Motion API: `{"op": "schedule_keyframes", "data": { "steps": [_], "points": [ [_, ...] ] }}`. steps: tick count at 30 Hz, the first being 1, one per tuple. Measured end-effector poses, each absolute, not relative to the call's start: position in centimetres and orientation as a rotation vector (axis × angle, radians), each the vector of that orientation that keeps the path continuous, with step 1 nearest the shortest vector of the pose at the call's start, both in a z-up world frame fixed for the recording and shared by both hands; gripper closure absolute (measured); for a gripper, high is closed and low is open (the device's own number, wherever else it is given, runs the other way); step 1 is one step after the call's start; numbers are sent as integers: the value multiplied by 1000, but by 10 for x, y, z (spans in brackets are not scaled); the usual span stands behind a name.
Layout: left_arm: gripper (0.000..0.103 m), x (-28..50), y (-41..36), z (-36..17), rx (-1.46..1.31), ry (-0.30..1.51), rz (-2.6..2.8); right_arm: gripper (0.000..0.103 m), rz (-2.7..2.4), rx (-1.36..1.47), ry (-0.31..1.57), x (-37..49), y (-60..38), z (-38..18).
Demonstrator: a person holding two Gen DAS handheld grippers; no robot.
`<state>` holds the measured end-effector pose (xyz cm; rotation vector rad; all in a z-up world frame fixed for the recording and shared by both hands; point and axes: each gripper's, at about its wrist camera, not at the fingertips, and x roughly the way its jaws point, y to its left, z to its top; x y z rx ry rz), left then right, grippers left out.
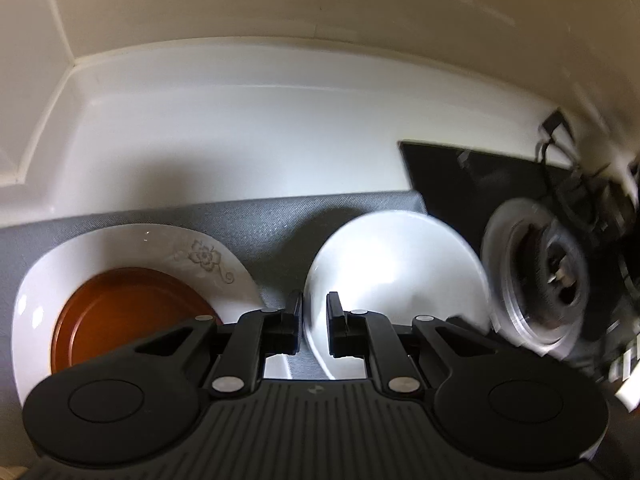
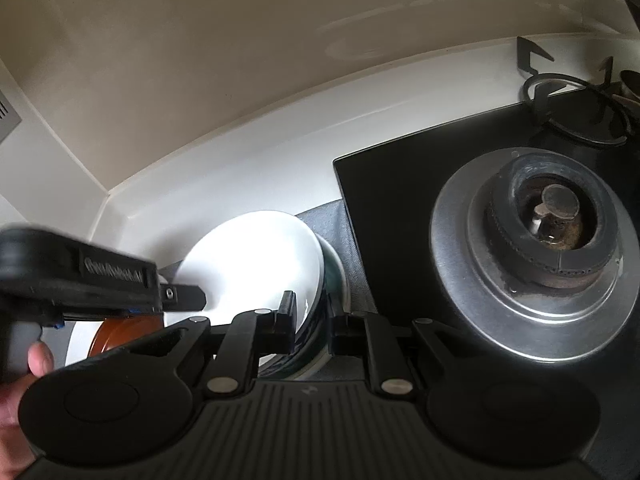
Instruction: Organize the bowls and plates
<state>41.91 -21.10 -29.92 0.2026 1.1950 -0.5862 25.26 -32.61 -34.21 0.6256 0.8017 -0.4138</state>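
**2 grippers clamped on the white bowl's rim**

Left gripper (image 1: 314, 320) first: jaws pinched nearly together, and the rim of the white bowl (image 1: 394, 264) sits right between the pads, so it has the near left edge. Over to the right gripper (image 2: 311, 322): jaws also narrow, closed on the opposite rim, where the bowl (image 2: 256, 264) shows a dark green outside wall between the pads. In the right wrist view the left gripper (image 2: 188, 296) reaches in from the left, a person's hand (image 2: 24, 376) wrapped around its grip. The bowl looks tilted, its bright inside turned toward both cameras, above a grey mat (image 1: 260, 220).

Just left of the bowl, on that mat, lies a white plate with a flower print (image 1: 208, 258), and a brown dish (image 1: 128, 308) rests on it. To the right, the black glass hob (image 2: 384, 184) begins, with 1 silver burner (image 2: 532, 264) close by. A white counter (image 1: 240, 140) runs behind, up to the cream wall (image 1: 280, 0).
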Motion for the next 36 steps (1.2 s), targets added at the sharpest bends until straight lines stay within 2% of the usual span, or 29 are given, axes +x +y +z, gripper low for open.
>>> {"op": "schedule_keyframes", "data": {
  "steps": [7,11,19,22,24,26,29,30,36],
  "points": [
    [92,430,-201,-309,134,1235,-617,88,-423,544,816,255,-319,-337],
    [88,439,-197,-319,84,1282,-645,87,-417,465,832,256,-313,-335],
    [84,443,-195,-326,65,1325,-665,86,-406,587,814,243,-333,-337],
    [83,445,-194,-331,43,1341,-675,83,-391,667,795,237,-342,-341],
    [83,445,-194,-331,45,1338,-681,73,-398,693,797,236,-345,-344],
    [81,443,-197,-330,64,1329,-689,69,-388,731,805,236,-347,-350],
    [81,439,-200,-329,91,1314,-692,70,-372,779,801,236,-347,-358],
    [81,437,-200,-329,96,1311,-695,75,-370,780,797,237,-345,-359],
    [81,426,-198,-330,115,1316,-710,77,-380,712,835,234,-336,-352]
  ]
}}
